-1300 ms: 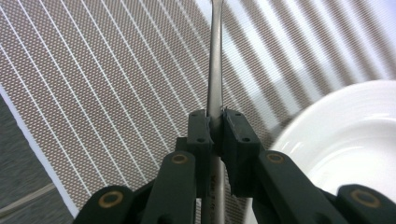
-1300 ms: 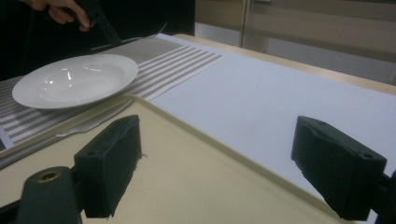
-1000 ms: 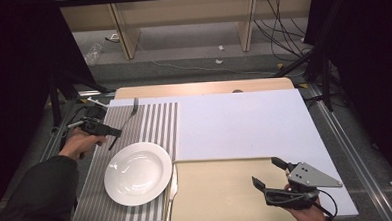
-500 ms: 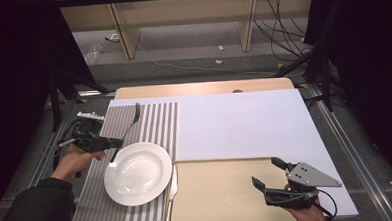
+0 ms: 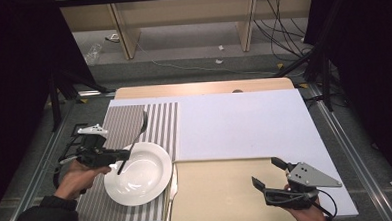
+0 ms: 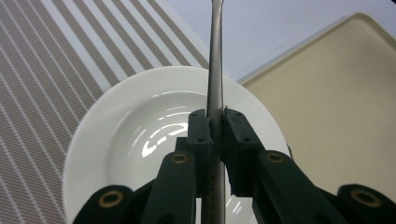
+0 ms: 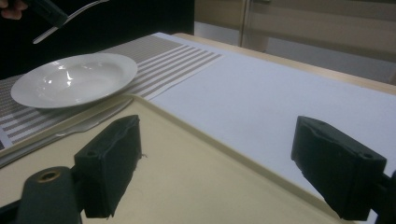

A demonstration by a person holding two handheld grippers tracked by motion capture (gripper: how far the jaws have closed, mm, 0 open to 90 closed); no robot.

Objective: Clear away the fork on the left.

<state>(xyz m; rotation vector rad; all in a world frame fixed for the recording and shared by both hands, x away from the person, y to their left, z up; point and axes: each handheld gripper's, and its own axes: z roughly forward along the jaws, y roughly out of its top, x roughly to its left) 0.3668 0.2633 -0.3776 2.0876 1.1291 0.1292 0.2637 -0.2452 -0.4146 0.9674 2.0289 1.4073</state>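
Two mats lie on the surface: a striped placemat at left and a beige tray near. The left tongs clench a slim metal fork above the white plate. The right tongs gape, empty, over the tray.

The wide white sheet across the far and right worktop lies bare, open to any pass. The beige rectangular tray at near centre is bare too. At near left, the round white ceramic plate and the grey metal fork held above it crowd the striped grey placemat.
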